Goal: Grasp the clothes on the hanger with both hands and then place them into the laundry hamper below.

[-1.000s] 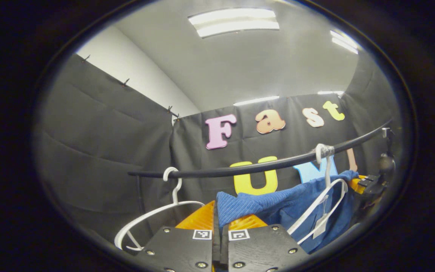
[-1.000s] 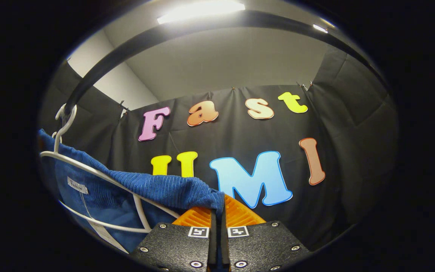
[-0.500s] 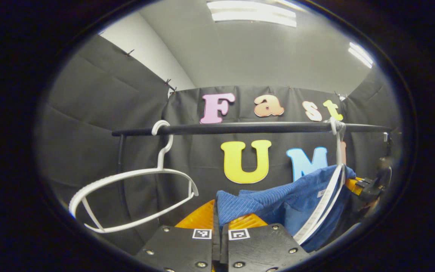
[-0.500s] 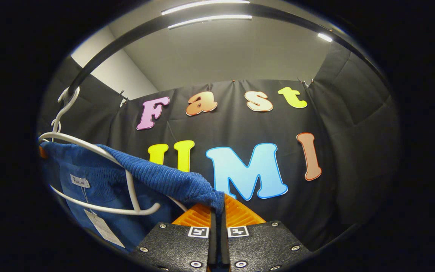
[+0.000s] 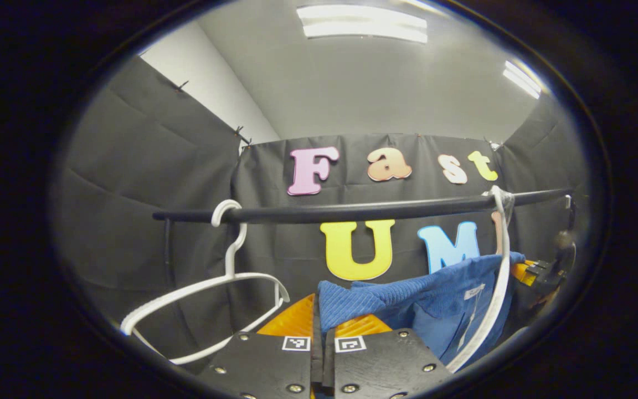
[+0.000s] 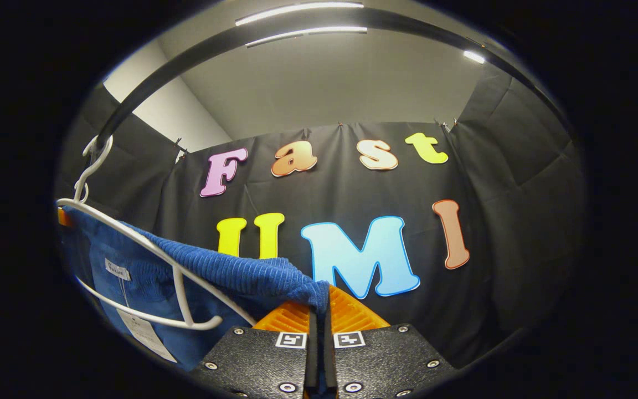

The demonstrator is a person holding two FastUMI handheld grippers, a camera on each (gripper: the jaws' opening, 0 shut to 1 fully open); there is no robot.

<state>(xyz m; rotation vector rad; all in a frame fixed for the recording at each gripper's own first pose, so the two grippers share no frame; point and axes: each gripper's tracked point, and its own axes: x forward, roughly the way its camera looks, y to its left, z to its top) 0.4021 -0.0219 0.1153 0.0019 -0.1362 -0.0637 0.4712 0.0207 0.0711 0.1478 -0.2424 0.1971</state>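
Note:
A blue ribbed garment point(image 5: 407, 302) stretches from my left gripper point(image 5: 319, 318), which is shut on one top edge, across to the right gripper point(image 5: 538, 271) seen far off at the right. In the right gripper view the same blue garment point(image 6: 230, 271) runs left from my right gripper point(image 6: 319, 302), shut on its other edge. A white hanger point(image 5: 493, 277) hooked on the black rail point(image 5: 363, 210) lies against the cloth; in the right gripper view this white hanger point(image 6: 147, 255) sits inside the garment's opening, near a small sewn label and a paper tag.
An empty white hanger point(image 5: 208, 299) dangles from the rail's left end. The rail point(image 6: 230, 39) arches overhead in the right gripper view. Black cloth walls close in the back and sides, with ceiling lights point(image 5: 363, 22) above.
The left view dipped slightly: rail and empty hanger sit a little lower in it, and that hanger has swung. The garment stays held by both grippers; its hanger has shifted slightly.

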